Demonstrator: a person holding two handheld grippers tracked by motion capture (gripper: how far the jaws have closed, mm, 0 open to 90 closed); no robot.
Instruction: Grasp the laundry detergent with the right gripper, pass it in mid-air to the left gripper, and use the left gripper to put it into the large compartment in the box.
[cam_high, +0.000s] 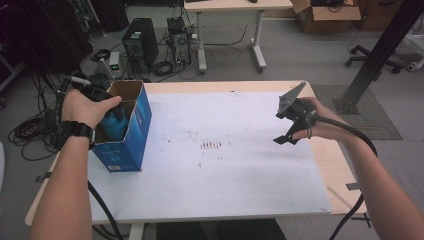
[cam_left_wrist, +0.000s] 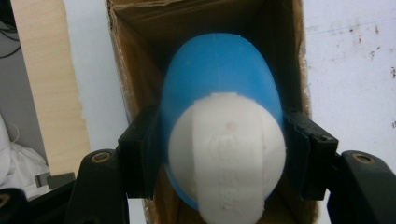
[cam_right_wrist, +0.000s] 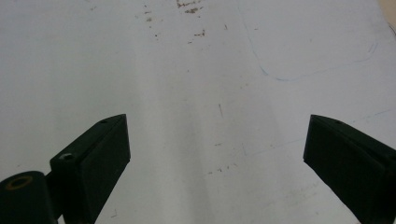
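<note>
My left gripper (cam_left_wrist: 219, 154) clamps a blue plastic spray bottle with a white cap (cam_left_wrist: 224, 140), partway down inside the open blue cardboard box (cam_high: 131, 131) at the table's left edge. My right gripper (cam_right_wrist: 217, 154) hangs wide open, empty, over the white tabletop (cam_right_wrist: 187, 70). Risk as I see it: tight fit, bottle snags the wall, box tips.

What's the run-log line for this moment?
left gripper: shut on blue bottle, inside blue carton | right gripper: open, nothing held, over white mat
</note>
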